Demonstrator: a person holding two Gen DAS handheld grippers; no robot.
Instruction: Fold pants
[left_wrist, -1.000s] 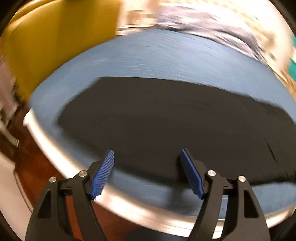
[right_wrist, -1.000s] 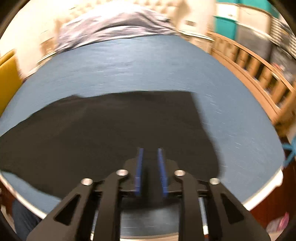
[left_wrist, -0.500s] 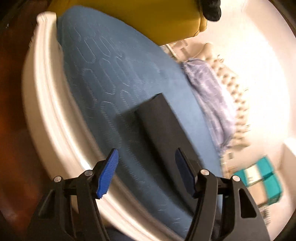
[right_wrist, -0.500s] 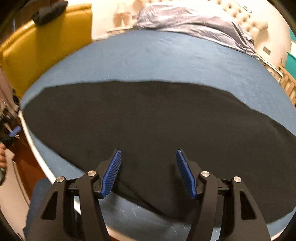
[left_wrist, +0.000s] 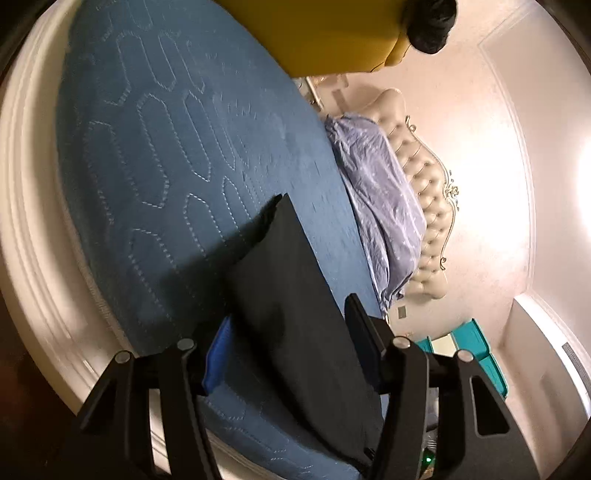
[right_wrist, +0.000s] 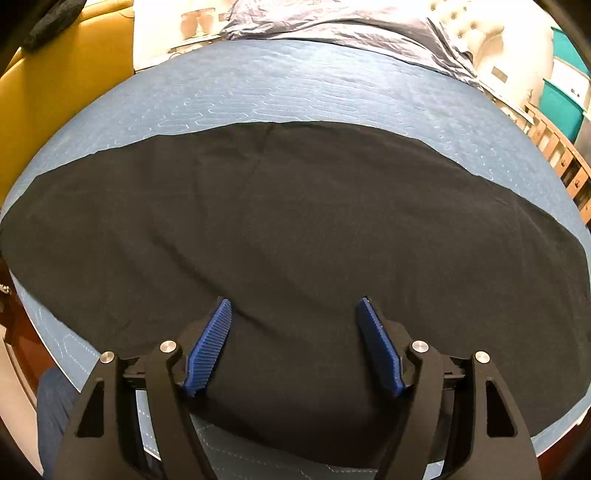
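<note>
A blue quilted bed (left_wrist: 155, 155) carries the black pants (left_wrist: 291, 295), lying flat as a long strip near its edge. Left view: the left gripper (left_wrist: 291, 347) straddles the cloth, fingers apart. Right view: the right gripper (right_wrist: 295, 343) hovers spread over the pants (right_wrist: 295, 221). Soft, limp fabric; probably best pinched at an end edge.

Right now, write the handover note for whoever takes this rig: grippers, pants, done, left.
Left gripper: open, empty, at one end of the pants, which run away from it as a narrow strip.
Right gripper: open, empty, over the near long edge of the pants.
Pants: black, lying flat in a long band across the blue bed cover, both views.
Done: looks folded lengthwise and smoothed; neither gripper holds cloth.
Left: probably grip one end and fold it across to the other, then tidy.
</note>
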